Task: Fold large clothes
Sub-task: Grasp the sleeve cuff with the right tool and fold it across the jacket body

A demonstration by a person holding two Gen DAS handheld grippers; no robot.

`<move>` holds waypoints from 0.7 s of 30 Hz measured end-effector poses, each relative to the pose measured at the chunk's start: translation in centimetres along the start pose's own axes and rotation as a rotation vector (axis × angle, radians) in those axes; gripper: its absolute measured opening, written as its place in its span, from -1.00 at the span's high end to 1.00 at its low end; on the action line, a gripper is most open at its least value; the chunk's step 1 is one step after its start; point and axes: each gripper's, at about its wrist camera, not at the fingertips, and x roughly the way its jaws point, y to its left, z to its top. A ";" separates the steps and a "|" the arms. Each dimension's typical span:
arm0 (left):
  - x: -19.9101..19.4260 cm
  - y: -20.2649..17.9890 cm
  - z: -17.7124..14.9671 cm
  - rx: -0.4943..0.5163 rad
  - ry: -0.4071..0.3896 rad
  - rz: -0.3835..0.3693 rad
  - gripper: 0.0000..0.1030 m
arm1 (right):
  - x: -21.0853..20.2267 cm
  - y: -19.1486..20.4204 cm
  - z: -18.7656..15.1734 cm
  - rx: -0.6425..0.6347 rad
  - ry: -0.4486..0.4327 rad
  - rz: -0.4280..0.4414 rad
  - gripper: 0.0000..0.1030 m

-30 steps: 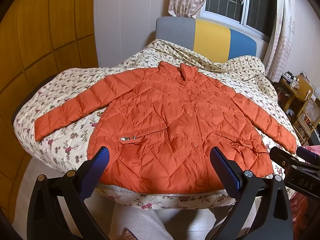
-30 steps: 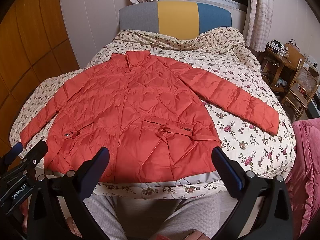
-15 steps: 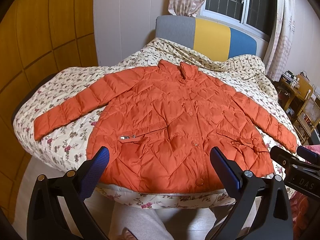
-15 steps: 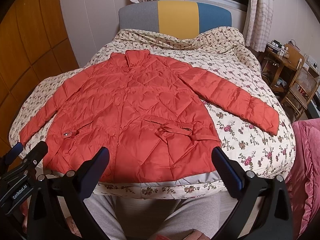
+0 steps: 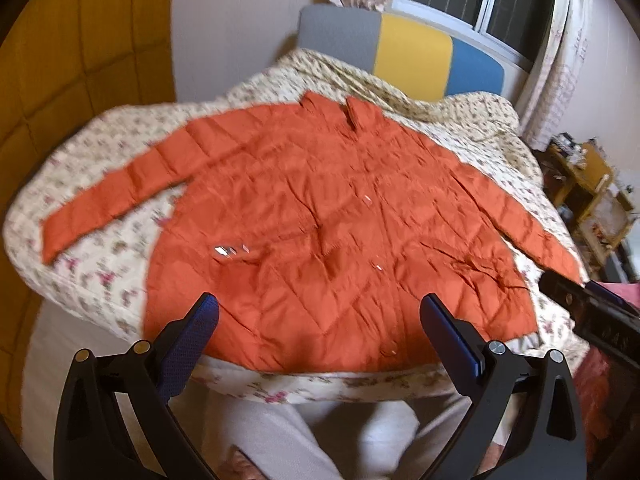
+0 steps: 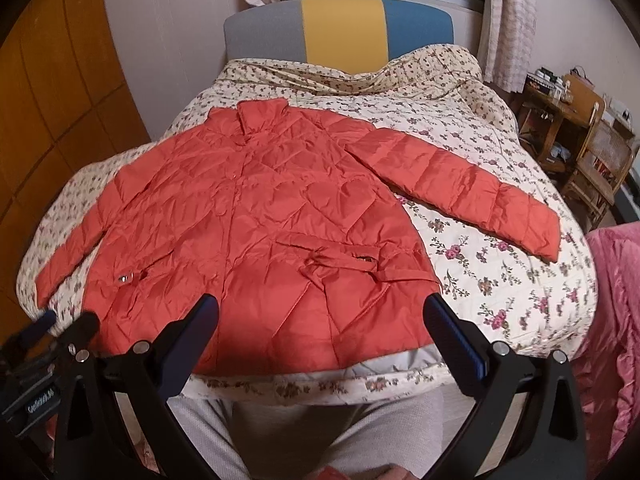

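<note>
Nearest the cameras, the left gripper (image 5: 318,314) and the right gripper (image 6: 322,314) both hang above the near edge of the bed, each with its blue-padded fingers spread wide and nothing between them. Below them a person's legs in pale grey trousers (image 6: 304,432) press close to the mattress edge.

The orange quilted jacket (image 6: 256,216) lies front up and flat on the floral bedspread (image 6: 500,272), collar toward the far headboard and hem along the near edge, where a strip of grey lining shows. It is buttoned shut down the middle, with a tied belt across the waist and a metal buckle on its left side. Both sleeves are spread outward and slant toward the near corners; the left cuff nearly reaches the bed's left edge, the right cuff stops short of the right edge.

Bare bedspread lies open to the right of the jacket and beyond the collar, up to the grey, yellow and blue headboard (image 6: 340,28). Wooden panelling (image 6: 52,120) stands along the left; a wooden desk and chair (image 6: 580,140) stand far right, and pink fabric (image 6: 616,300) lies near right.
</note>
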 end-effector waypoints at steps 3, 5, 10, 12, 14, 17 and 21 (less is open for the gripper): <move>1.2 1.2 -0.5 -0.058 -0.004 -0.037 -0.94 | 1.5 -1.7 0.3 0.043 -0.037 0.048 -0.97; 2.2 2.0 -0.6 -0.079 -0.012 -0.016 -0.94 | 2.8 -2.8 0.6 0.077 -0.066 0.108 -0.97; 6.1 3.9 0.1 -0.045 -0.003 0.077 -0.94 | 8.6 -6.4 1.2 0.171 0.058 0.247 -0.97; 7.6 4.8 1.0 -0.034 0.002 0.111 -0.94 | 10.7 -8.7 1.6 0.248 0.082 0.197 -0.97; 8.8 5.6 2.1 -0.025 -0.007 0.132 -0.94 | 12.1 -11.2 1.9 0.333 0.082 0.186 -0.96; 10.7 6.7 3.8 -0.026 0.001 0.138 -0.94 | 13.8 -15.0 2.7 0.457 0.064 0.175 -0.96; 13.2 7.9 6.2 -0.042 0.001 0.210 -0.94 | 16.1 -19.9 3.4 0.642 0.034 0.194 -0.92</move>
